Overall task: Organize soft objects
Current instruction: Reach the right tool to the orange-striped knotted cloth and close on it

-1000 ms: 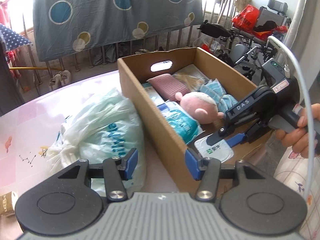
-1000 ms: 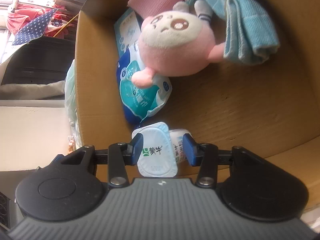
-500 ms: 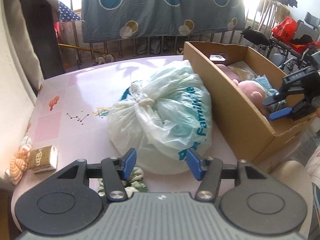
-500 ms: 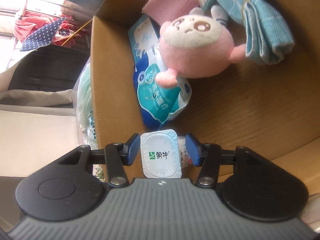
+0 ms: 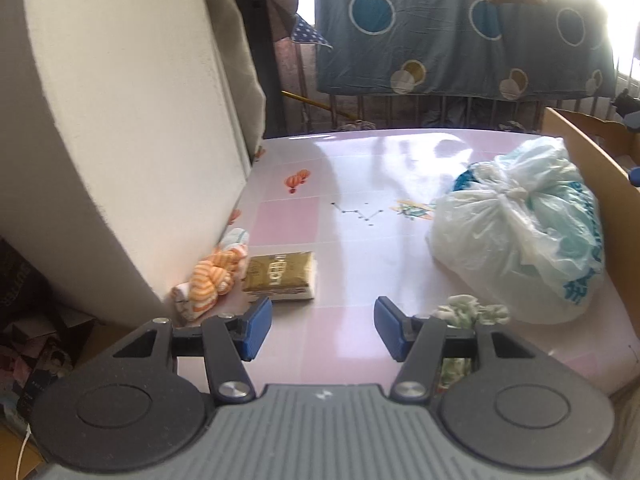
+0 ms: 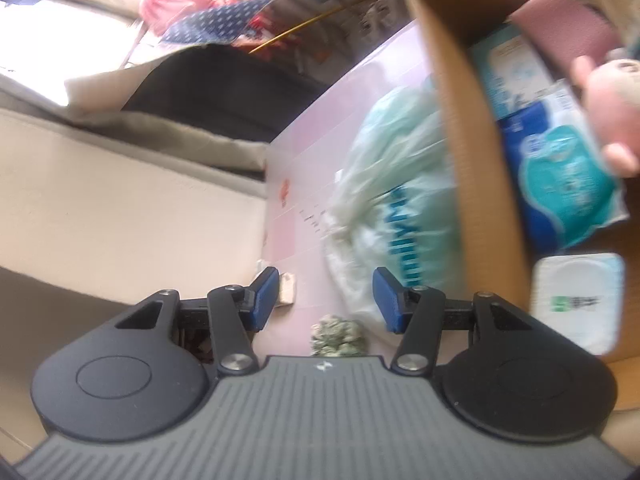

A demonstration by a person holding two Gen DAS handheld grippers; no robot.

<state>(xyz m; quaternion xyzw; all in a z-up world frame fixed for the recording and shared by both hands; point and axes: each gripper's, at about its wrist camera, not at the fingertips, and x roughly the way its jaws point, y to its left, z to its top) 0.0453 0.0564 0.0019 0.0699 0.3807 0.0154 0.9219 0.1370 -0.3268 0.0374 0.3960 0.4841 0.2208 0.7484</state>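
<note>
My left gripper [image 5: 323, 328] is open and empty above the pink table [image 5: 352, 240]. Just beyond its left finger lie a gold tissue pack [image 5: 280, 275] and an orange striped cloth toy [image 5: 210, 280]. A green patterned cloth [image 5: 472, 312] lies by its right finger, next to a tied white plastic bag [image 5: 520, 240]. My right gripper [image 6: 325, 294] is open and empty outside the cardboard box [image 6: 472, 184]. The box holds a white milk pack [image 6: 576, 300], a blue tissue pack [image 6: 560, 176] and a pink plush [image 6: 612, 92].
A white wall or appliance side [image 5: 120, 120] stands along the table's left edge. A blue curtain with circles [image 5: 460, 28] hangs behind the table. The cardboard box wall [image 5: 592, 160] borders the table on the right. The plastic bag [image 6: 392, 200] leans against the box.
My right gripper let go of the milk pack in the box and drew back over the box wall. My left gripper swung left toward the tissue pack and striped toy.
</note>
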